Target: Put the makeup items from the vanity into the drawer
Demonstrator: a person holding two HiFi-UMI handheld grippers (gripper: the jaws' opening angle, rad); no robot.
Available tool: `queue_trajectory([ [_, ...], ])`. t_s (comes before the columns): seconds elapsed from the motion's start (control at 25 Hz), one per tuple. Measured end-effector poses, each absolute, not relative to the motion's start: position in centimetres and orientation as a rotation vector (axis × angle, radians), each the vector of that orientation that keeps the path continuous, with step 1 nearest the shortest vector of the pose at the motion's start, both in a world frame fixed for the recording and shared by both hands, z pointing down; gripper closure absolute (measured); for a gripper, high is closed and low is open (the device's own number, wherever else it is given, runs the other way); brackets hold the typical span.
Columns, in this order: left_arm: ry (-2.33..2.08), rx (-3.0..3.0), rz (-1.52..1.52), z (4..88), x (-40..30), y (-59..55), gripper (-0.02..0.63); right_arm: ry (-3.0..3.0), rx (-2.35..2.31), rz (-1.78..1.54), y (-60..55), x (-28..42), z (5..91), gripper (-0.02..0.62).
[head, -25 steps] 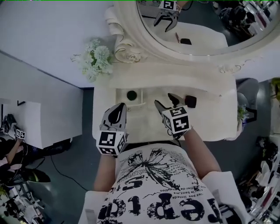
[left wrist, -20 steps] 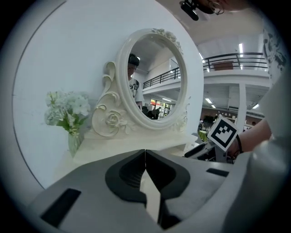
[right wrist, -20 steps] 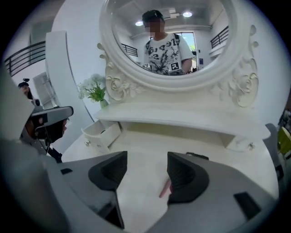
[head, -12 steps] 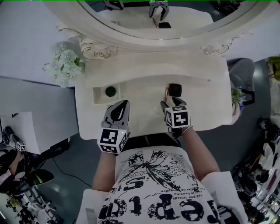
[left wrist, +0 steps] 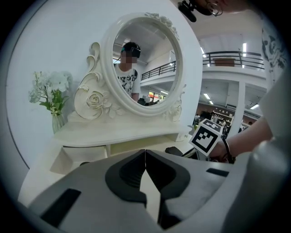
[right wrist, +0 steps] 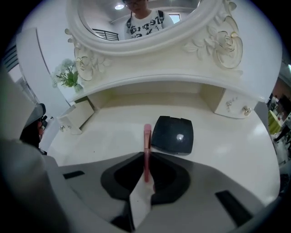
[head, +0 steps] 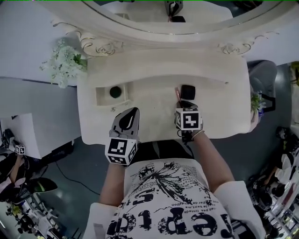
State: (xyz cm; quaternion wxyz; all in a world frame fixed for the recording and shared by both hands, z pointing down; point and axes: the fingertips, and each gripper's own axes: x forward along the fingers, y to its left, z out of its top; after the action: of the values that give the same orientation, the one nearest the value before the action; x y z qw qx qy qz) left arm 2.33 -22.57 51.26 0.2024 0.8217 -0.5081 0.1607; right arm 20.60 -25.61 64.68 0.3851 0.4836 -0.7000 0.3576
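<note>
A thin pink makeup stick [right wrist: 147,136] lies on the cream vanity top [head: 154,105], next to a black compact [right wrist: 173,135]. My right gripper [right wrist: 146,160] points steeply down, and its jaws have just been closing; they now pinch the near end of the stick. In the head view the stick [head: 177,94] and the compact [head: 188,90] lie just beyond the right gripper [head: 186,104]. My left gripper [head: 132,112] hovers over the vanity's front edge, its jaws shut on nothing [left wrist: 145,157]. The small drawer [head: 100,95] at the left stands open with a dark round item [head: 115,91] inside.
An oval mirror [head: 187,14] in a carved frame stands at the back of the vanity. White flowers in a vase [head: 63,65] sit at the back left corner. A closed small drawer [right wrist: 234,105] is at the right under the shelf.
My right gripper has come down over the pink stick and closed on it. The left gripper has moved a little forward and lower. The view has shifted towards the vanity.
</note>
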Motion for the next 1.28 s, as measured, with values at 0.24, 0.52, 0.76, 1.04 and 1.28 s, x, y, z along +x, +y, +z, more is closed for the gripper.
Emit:
queue_trajectory([
  [0.24, -1.455, 2.294, 0.426, 50.1, 1.2, -22.4, 0.584, -1.82, 1.216, 0.898, -25.5, 19.4, 63.2, 0.541],
  [0.52, -1.524, 2.304, 0.391, 47.5, -1.9, -22.1, 0.586, -1.957, 1.166, 0.786, -26.4, 14.0, 58.6, 0.541],
  [0.76, -1.591, 2.297, 0.356, 45.8, -6.6, -22.0, 0.586, -2.078, 1.065, 0.627, -26.9, 6.8, 55.5, 0.541],
  [1.04, -1.677, 2.267, 0.326, 44.5, -13.0, -21.6, 0.586, -2.153, 0.883, 0.482, -26.6, -2.0, 54.3, 0.541],
  [1.28, -1.722, 2.212, 0.322, 44.9, -17.7, -21.2, 0.584, -2.142, 0.73, 0.379, -26.4, -7.8, 54.9, 0.541],
])
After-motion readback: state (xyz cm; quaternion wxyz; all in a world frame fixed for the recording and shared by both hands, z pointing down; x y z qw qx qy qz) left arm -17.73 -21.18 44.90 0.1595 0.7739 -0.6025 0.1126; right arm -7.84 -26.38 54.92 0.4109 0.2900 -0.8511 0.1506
